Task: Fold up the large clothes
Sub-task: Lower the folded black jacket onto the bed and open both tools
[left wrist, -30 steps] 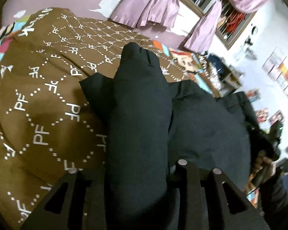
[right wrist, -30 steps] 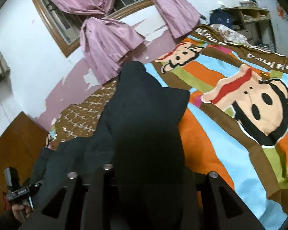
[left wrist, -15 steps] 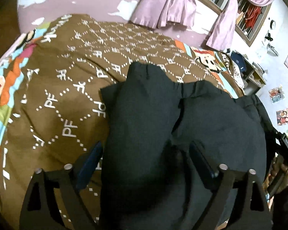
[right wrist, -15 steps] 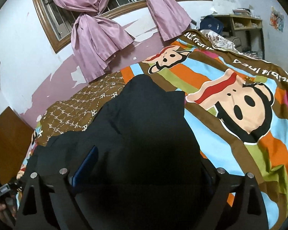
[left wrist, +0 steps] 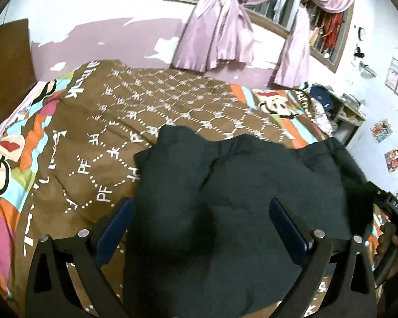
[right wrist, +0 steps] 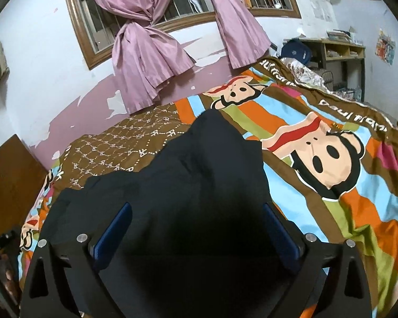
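Observation:
A large black garment (left wrist: 252,180) lies folded in a broad heap on the bed, across the brown patterned quilt (left wrist: 114,132) and the striped cartoon-monkey blanket (right wrist: 345,206). My left gripper (left wrist: 201,206) hovers over its near part with the jaws opening wide. Cloth lies between the blue pads (left wrist: 116,220), but they do not press it. My right gripper (right wrist: 196,210) stands the same way over the garment (right wrist: 199,169), jaws opening and pads clear of the cloth. At the right edge of the left wrist view, a hand holds the other gripper (left wrist: 390,206).
Knotted pink curtains (right wrist: 146,61) hang at a barred window behind the bed. A shelf unit (right wrist: 339,50) with a blue bag (right wrist: 295,51) stands at the far right corner. Dark wooden furniture (left wrist: 8,74) borders the bed's left side. Pictures (left wrist: 395,156) are stuck on the right wall.
Both grippers were shut on raised folds of the black garment. Their jaws have spread wide and let go, the folds have sunk flat, and both grippers have drawn back and up.

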Demonstrator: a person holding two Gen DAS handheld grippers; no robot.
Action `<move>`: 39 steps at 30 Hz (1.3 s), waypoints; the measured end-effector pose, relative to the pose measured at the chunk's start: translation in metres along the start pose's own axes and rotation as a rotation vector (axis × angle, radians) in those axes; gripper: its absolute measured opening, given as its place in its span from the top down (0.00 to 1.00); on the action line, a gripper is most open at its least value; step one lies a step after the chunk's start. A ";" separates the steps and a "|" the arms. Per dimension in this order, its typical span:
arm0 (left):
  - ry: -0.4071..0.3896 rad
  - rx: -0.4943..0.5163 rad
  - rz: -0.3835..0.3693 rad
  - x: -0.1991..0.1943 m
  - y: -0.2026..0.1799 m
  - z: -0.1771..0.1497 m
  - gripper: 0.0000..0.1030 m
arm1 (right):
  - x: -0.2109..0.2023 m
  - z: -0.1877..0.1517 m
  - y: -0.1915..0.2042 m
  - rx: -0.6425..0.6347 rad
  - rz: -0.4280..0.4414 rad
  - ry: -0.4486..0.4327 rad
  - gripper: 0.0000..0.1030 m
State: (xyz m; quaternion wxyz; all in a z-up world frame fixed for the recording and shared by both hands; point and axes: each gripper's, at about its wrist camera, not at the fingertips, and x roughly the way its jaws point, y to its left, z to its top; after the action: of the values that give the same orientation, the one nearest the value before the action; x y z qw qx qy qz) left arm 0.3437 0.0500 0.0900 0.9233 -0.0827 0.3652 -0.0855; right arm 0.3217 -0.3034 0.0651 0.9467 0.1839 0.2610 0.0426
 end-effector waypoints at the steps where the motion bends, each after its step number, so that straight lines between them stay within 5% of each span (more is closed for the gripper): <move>1: -0.006 0.006 -0.007 -0.004 -0.005 0.001 0.03 | -0.007 0.000 0.004 -0.008 0.016 -0.005 0.04; 20: -0.158 0.223 -0.070 -0.123 -0.066 0.015 0.03 | -0.139 -0.010 0.095 -0.192 0.127 -0.139 0.01; 28: -0.154 0.412 -0.093 -0.169 -0.090 0.009 0.03 | -0.179 -0.015 0.119 -0.218 0.151 -0.167 0.00; 39: -0.183 0.470 -0.110 -0.210 -0.101 -0.015 0.03 | -0.210 -0.036 0.131 -0.264 0.171 -0.177 0.00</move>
State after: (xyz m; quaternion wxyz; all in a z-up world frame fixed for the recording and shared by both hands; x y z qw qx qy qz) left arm 0.1724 -0.0033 0.2394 0.9403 0.1070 0.2454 -0.2103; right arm 0.1245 -0.2071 0.1859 0.9748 0.0827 0.1523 0.1405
